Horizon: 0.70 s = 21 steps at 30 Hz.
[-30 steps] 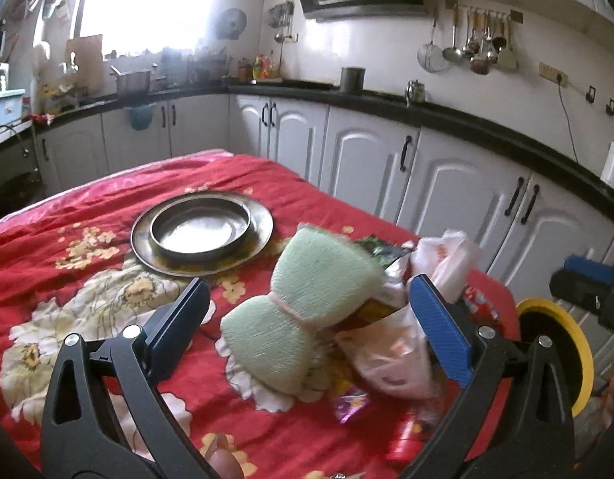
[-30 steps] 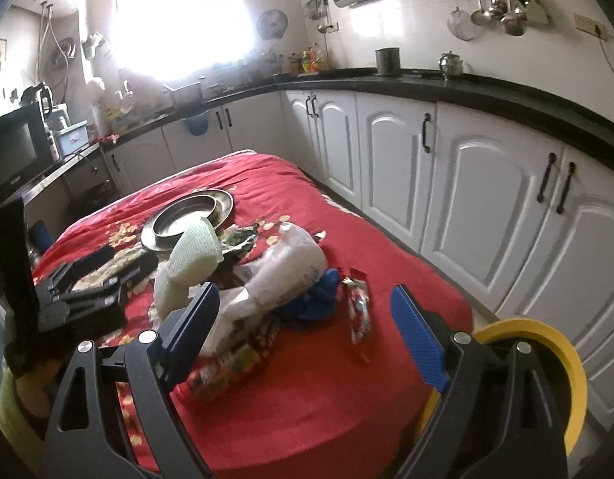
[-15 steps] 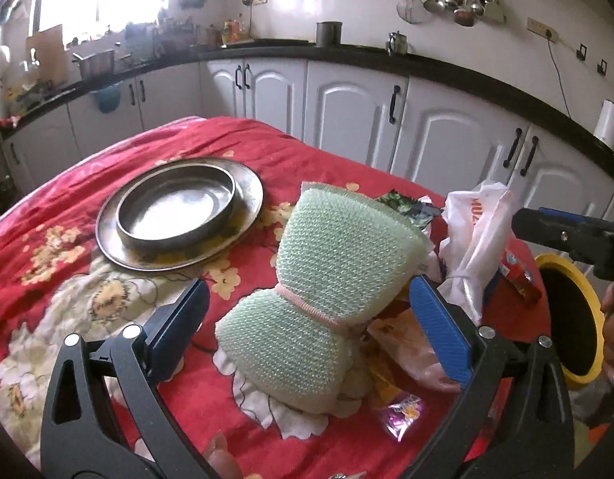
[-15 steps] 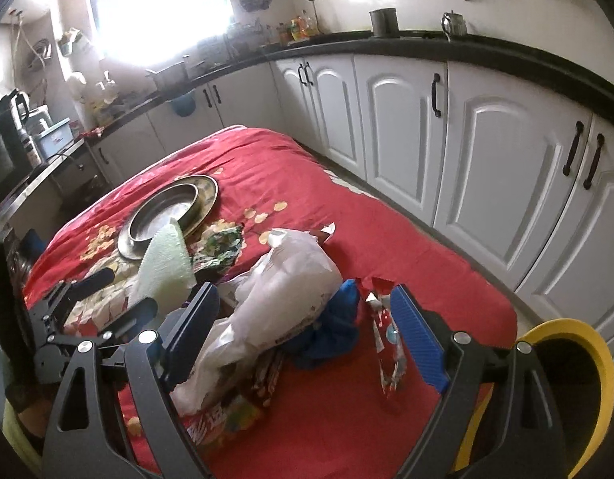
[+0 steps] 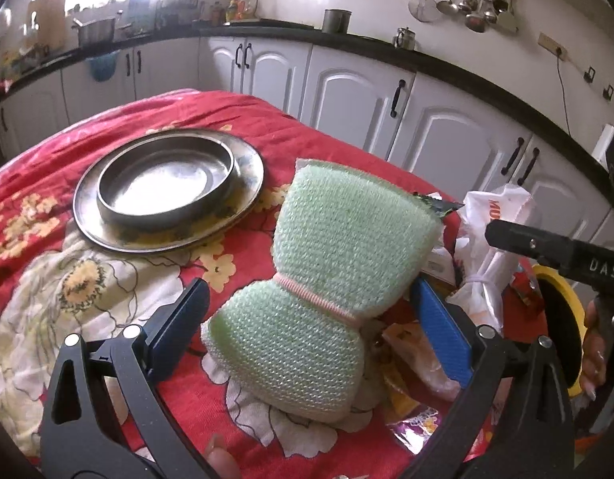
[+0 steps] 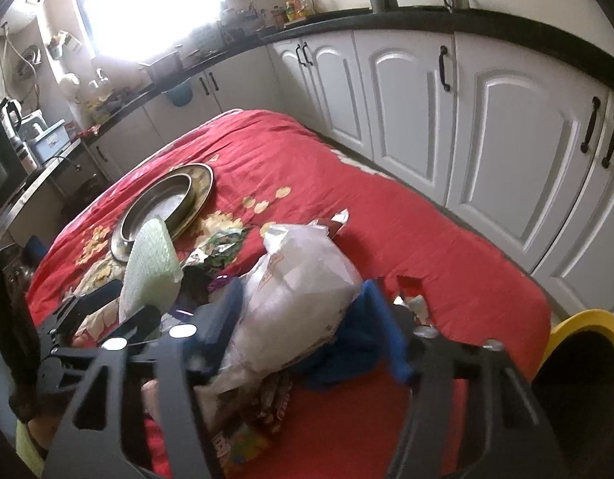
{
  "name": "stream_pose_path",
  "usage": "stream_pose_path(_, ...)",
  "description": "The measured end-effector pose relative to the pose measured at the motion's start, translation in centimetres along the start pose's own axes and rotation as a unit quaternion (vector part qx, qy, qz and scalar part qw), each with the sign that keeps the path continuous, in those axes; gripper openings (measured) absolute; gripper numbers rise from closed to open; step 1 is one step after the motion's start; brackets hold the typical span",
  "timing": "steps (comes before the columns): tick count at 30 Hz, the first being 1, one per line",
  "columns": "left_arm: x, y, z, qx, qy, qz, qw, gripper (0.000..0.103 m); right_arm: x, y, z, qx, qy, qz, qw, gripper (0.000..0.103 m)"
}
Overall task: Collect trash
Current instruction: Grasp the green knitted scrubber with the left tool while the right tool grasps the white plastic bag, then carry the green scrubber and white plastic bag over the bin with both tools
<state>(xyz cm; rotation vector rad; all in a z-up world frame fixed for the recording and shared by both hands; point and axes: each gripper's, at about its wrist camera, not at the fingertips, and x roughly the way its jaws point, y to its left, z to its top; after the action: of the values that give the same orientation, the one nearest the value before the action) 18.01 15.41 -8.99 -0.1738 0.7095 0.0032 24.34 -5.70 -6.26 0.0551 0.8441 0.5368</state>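
Tabletop point(image 6: 446, 239) under red floral cloth stood beside white kitchen cabinets point(image 6: 506, 127); left claw point(image 5: 307, 319) gaped wide around green sponge point(image 5: 330, 263), right claw point(image 6: 307, 331) wide around white bag point(image 6: 299, 291).

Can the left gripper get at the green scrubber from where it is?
Probably yes. The left gripper is open, and the green scrubber already sits between its fingers with nothing in front of it. The wrappers lie beside and behind.

Pale green scrubber point(image 5: 330, 279), red flowered tablecloth point(image 5: 67, 279), white bag point(image 6: 303, 279), yellow-rimmed bin point(image 6: 586, 327)
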Motion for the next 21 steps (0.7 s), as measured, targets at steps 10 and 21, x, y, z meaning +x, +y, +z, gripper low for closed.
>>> stream_pose_path(10, -0.1, 1.0, -0.5, -0.025, 0.009, -0.024, 0.9994, 0.074, -2.6, 0.3, -0.5, -0.002, -0.031, 0.025, 0.999, 0.034)
stream_pose_path(21, -2.3, 0.5, -1.1, -0.031, -0.007, -0.017, 0.9994, 0.056, -5.8, 0.6, -0.6, -0.005, -0.070, 0.047, 0.996, 0.029)
